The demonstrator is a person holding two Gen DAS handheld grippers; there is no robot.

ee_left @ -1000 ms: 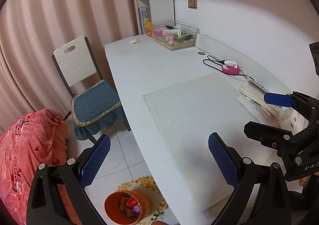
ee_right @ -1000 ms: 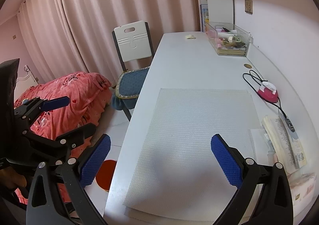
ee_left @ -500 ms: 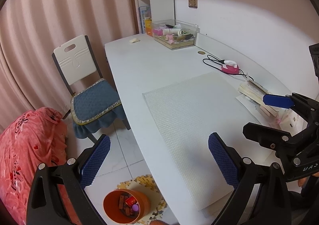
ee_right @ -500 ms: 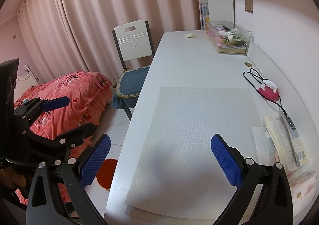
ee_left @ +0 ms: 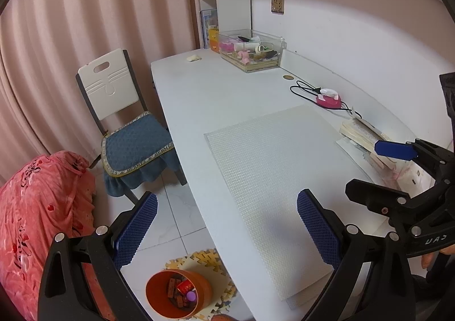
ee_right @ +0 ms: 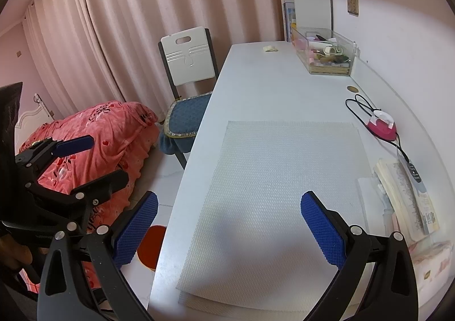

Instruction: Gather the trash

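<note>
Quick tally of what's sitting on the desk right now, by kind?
Crumpled scrap: 1
Clear organizer box: 1
Pink corded device: 1
Textured mat: 1
Book stack: 1
Total: 5

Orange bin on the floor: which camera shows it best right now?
Left wrist view: the orange bin shows its whole open top, with scraps inside. In the right wrist view only an orange sliver shows, past the desk edge.
</note>
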